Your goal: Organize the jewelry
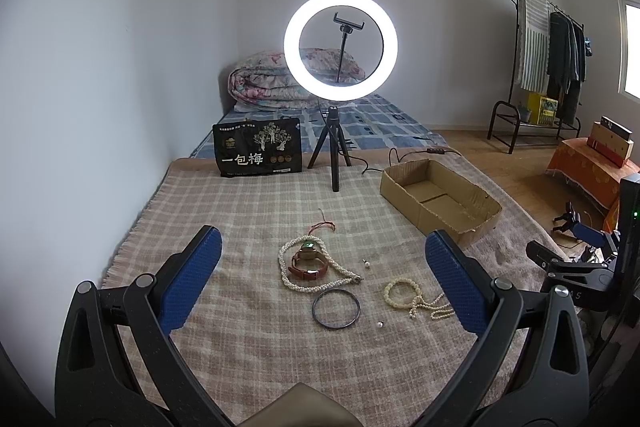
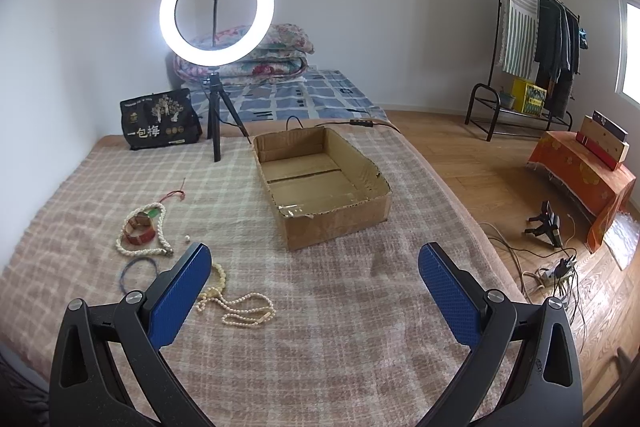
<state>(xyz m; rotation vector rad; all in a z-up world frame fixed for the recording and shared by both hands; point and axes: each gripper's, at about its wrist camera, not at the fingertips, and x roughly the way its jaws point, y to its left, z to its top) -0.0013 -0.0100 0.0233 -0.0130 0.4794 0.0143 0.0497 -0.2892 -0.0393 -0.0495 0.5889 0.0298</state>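
Both claws, left claw (image 1: 322, 279) and right claw (image 2: 314, 285), hang spread wide, empty. Jewelry's loose on the blanket (image 1: 248, 211): pearls (image 1: 316, 267), bangle (image 1: 336, 309), beads (image 2: 240, 303). Box (image 2: 320, 183) waits empty. Risk: strands snagging together, tiny earrings slipping away.

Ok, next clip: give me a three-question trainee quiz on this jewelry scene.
1. True or false: the cardboard box already holds jewelry.
2. What lies inside the loop of the pearl necklace? A) dark bangle B) brown leather watch C) bead bracelet
3. Fill in: both the left gripper and the right gripper are ____.

Key:
1. False; its floor shows only bare cardboard.
2. B; the brown leather watch sits there, while the dark bangle lies apart, nearer the camera.
3. Open, holding nothing.
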